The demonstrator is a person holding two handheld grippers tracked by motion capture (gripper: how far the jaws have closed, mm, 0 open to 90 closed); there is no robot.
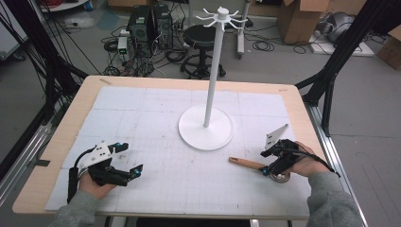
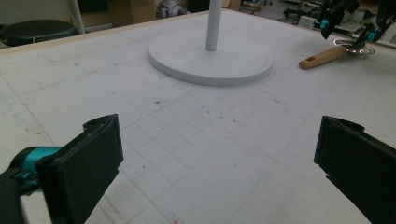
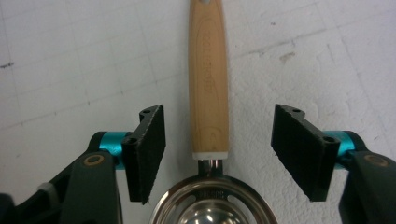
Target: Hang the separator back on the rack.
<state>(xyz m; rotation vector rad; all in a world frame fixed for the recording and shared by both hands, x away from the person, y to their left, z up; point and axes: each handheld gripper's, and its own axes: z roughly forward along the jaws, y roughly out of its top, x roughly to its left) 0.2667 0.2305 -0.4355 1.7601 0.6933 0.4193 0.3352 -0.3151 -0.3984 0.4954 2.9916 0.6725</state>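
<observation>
Strainer (image 1: 257, 166): lies flat on the table mat (image 1: 156, 118), its handle (image 3: 208, 79) pointing away from the right gripper (image 1: 273, 161), its bowl (image 3: 214, 205) nearest it.
Right gripper: straddles the handle's bowl end, one jaw on each side, neither touching.
Rack stand (image 1: 206, 127): beyond the handle's tip, on the mat.
Left gripper (image 1: 127, 161): well apart, across the mat from the strainer.

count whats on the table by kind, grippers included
grippers: 2 (left gripper, right gripper)
white hook stand: 1
wooden-handled metal strainer: 1
total: 4
</observation>
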